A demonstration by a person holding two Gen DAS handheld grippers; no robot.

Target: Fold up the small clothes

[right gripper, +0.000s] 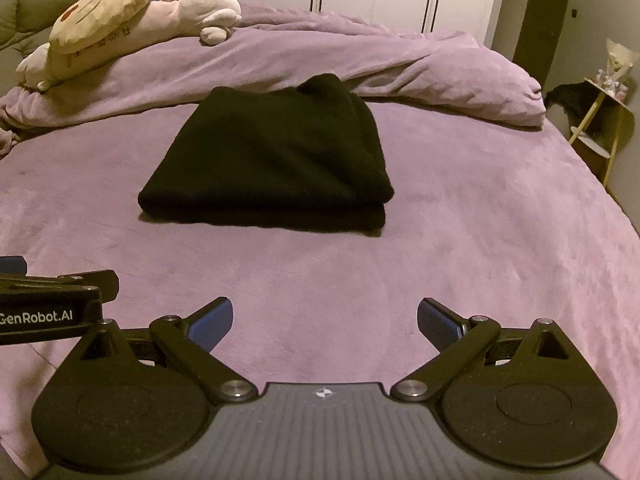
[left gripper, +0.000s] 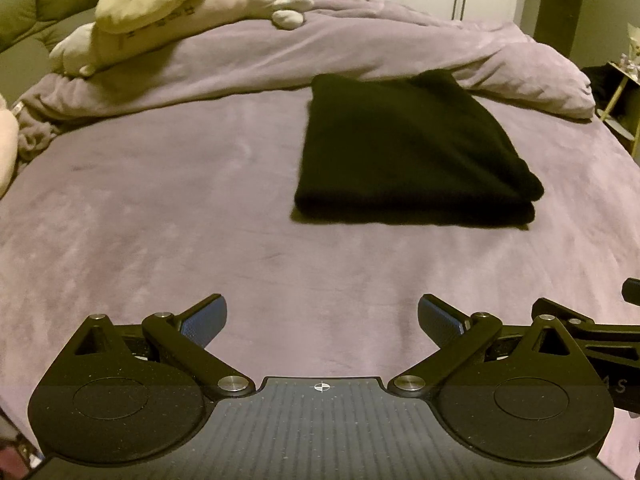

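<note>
Black garment (right gripper: 266,156), folded into a thick stack, lying on purple bedspread (right gripper: 460,264) well ahead of both pairs of fingers. Left gripper (left gripper: 322,322) and right gripper (right gripper: 325,322) spread wide, holding nothing. Probably soft, light, floppy, likely to sag; best pinched at near folded edge, both corners.

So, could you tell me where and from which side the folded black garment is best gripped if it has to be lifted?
Probably at the near edge of the folded black garment, coming in low from the camera side. There the stacked layers show as a thick, straight lip on the purple blanket, so one finger could slide under. The far end bunches against the rumpled duvet. Both the right gripper and the left gripper are open.
</note>
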